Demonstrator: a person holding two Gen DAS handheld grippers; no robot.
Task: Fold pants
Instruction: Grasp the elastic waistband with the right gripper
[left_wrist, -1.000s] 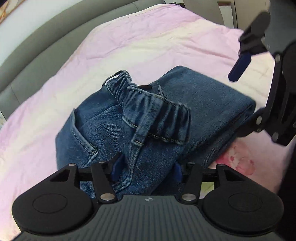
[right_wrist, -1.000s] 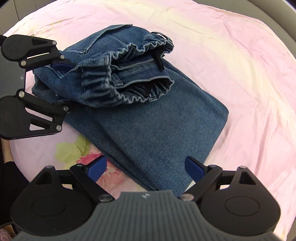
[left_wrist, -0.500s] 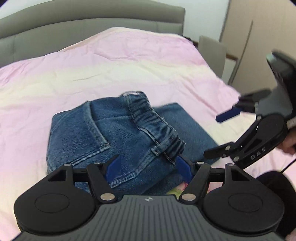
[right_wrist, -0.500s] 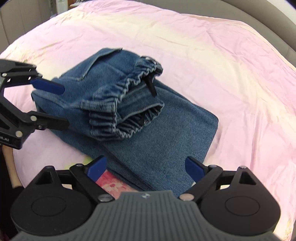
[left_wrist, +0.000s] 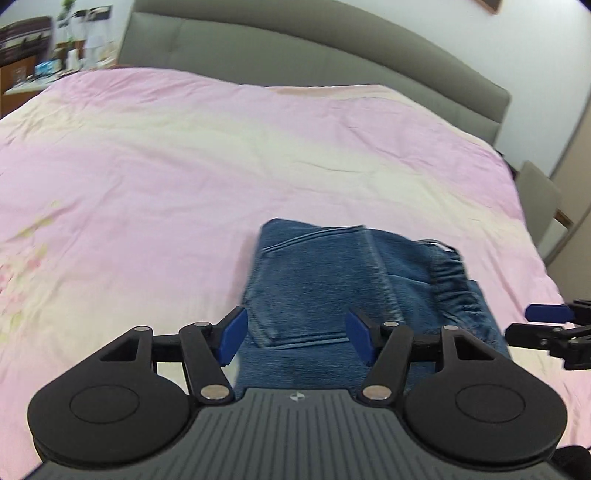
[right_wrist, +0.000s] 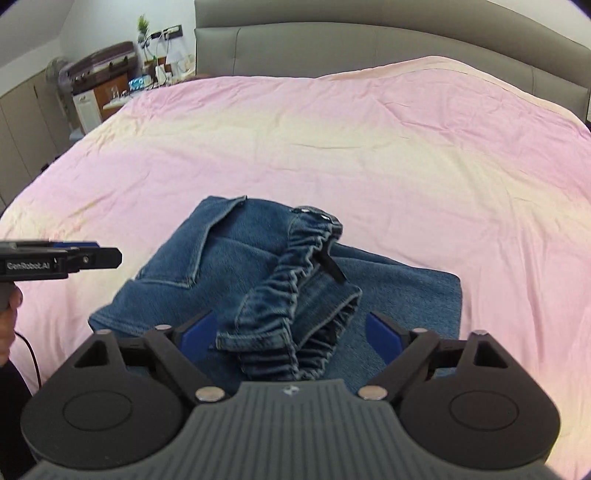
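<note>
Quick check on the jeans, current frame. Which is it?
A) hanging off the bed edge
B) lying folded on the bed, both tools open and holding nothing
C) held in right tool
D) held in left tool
B: the jeans lie folded on the pink bedspread; the left tool and right tool both stand open above them, with nothing between the pads.

The jeans (right_wrist: 258, 266) are mid-blue denim with paler stitching along the seams and the gathered waistband (right_wrist: 295, 280). The bedspread (right_wrist: 332, 147) runs pink into pale cream bands, with a faint pink-and-green floral print at its left edge. The headboard (right_wrist: 369, 44) is grey. Both grippers are black with blue pads (left_wrist: 231, 334).
</note>
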